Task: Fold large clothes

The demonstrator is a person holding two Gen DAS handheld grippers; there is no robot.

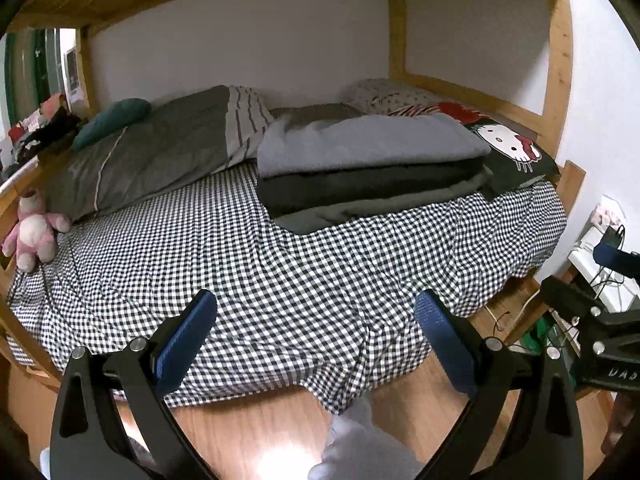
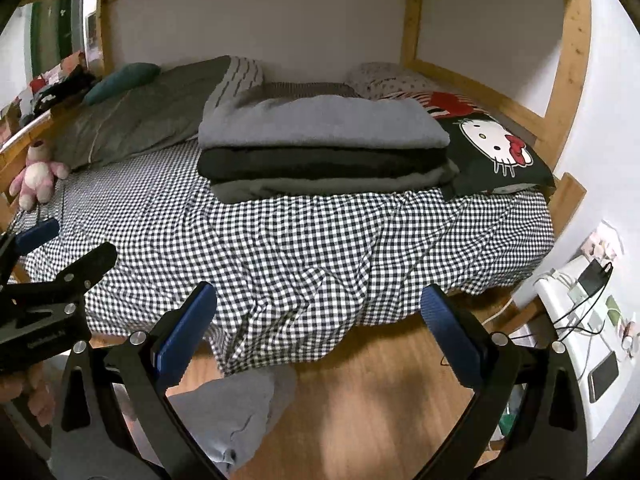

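Grey cloth [image 2: 240, 412] lies nearest, bunched on the wood floor [image 2: 360, 400] at 6 o'clock in the right wrist view, just below the bed edge; its pale end [image 1: 360, 440] shows at 6 o'clock in the left wrist view too. Both grippers hang above the floor in front of the bed. Left gripper [image 1: 316, 340] stands wide, its 2 blue pads [image 1: 184, 340] far apart with nothing between them, framing the checked sheet [image 1: 280, 280]. Right gripper [image 2: 320, 336] is likewise spread wide and holds nothing, its pads [image 2: 452, 340] over the sheet's hanging edge and the floor. Each gripper shows in the other's view: the right one at 3 o'clock in the left view, the left one at 9 o'clock in the right view.

On the bed, a stack [image 2: 320, 152] of 3 folded pieces sits toward 12 o'clock: light grey on top, black in the middle, dark grey beneath. It touches a cat pillow [image 2: 496, 152] at 2 o'clock. At 10 o'clock lies a grey pillow [image 1: 152, 156] with a teal cushion [image 1: 112, 120] on it, and a pink plush [image 1: 32, 232] sits at 9 o'clock by the wood frame [image 1: 556, 80]. At 4 o'clock in the right view, a white shelf [image 2: 576, 340] carries phones and cables.
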